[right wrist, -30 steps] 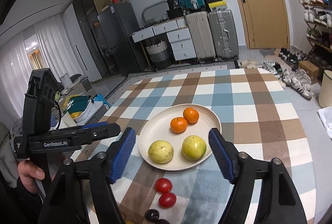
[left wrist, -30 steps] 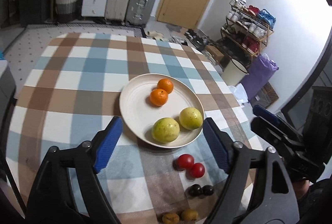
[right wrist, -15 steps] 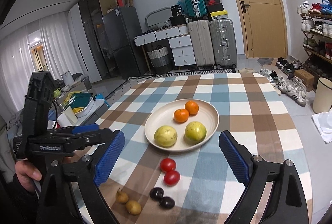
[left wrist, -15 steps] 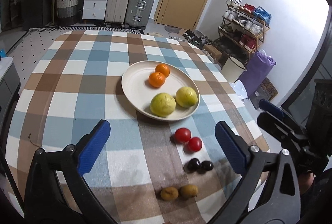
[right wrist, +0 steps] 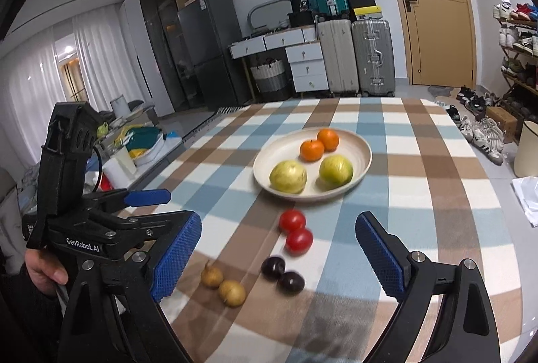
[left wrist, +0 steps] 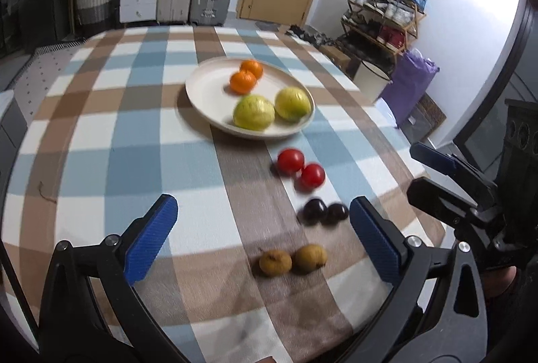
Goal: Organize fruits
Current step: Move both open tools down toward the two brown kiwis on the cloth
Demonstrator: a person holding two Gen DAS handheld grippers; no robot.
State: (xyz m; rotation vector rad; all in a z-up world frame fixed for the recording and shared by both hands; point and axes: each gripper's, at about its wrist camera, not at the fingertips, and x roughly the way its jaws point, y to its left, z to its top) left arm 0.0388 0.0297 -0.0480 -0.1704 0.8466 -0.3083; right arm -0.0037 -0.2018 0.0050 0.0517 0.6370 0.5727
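Both of our grippers have drawn back from the plate (left wrist: 198,94) since a second ago, so the loose fruit on the tabletop (left wrist: 101,141) now shows ahead of the jaws. Our left gripper (left wrist: 262,238) stands wide open with nothing in it, and our right gripper (right wrist: 279,248) is likewise spread and empty.

Beyond the left jaws the plate carries two oranges (left wrist: 242,82) and two yellow-green fruits (left wrist: 254,112). Nearer, between plate and jaws, lie two red tomatoes (left wrist: 291,160), then two dark plums (left wrist: 314,211) close to the right-hand pad, then two small brown fruits (left wrist: 275,262) almost between the pads. From the right wrist the same pairs run in a line toward the jaws, the brown pair nearest the left-hand pad.

We judge all of these light and round, so they may roll on the cloth. The tomatoes and plums look smooth and thin-skinned, likely slippery and easy to bruise. We would close on each across its widest middle, gently, one fruit at a time, since each pair lies touching or nearly so.
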